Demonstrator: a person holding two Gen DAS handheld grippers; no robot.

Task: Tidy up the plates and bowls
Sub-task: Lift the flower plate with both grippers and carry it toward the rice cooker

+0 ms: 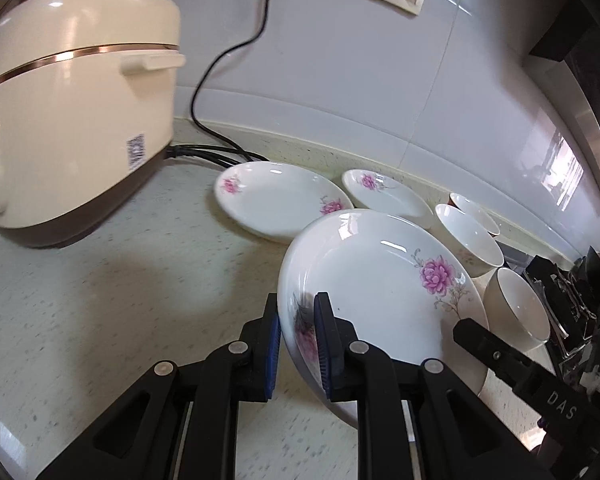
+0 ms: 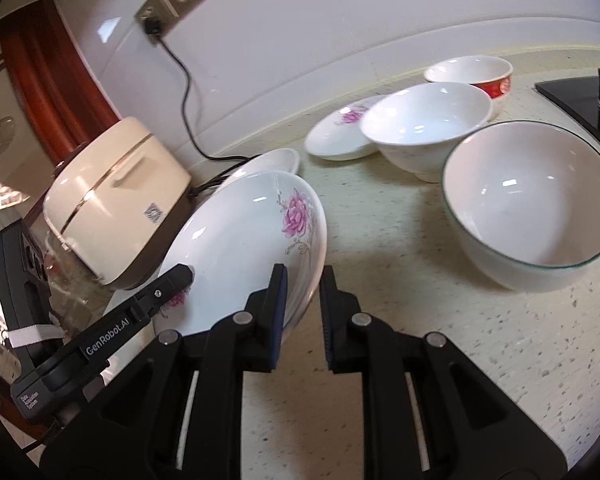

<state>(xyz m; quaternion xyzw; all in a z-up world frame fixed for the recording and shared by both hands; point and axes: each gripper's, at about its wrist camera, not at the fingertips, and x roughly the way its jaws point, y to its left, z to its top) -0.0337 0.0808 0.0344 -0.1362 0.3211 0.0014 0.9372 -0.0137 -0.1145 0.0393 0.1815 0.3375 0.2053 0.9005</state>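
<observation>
While we lift: both tongs clamp the flowered plate (image 1: 380,280) by opposite rims.
Left tongs (image 1: 297,330): gripping plate.
Right tongs (image 2: 303,304): gripping plate.
Care: we keep it level, clear of the desk (image 2: 420,320).

Black tongs (image 1: 296,344), blue ribbed pads (image 2: 279,316), silver pivot screws (image 1: 238,347).
</observation>
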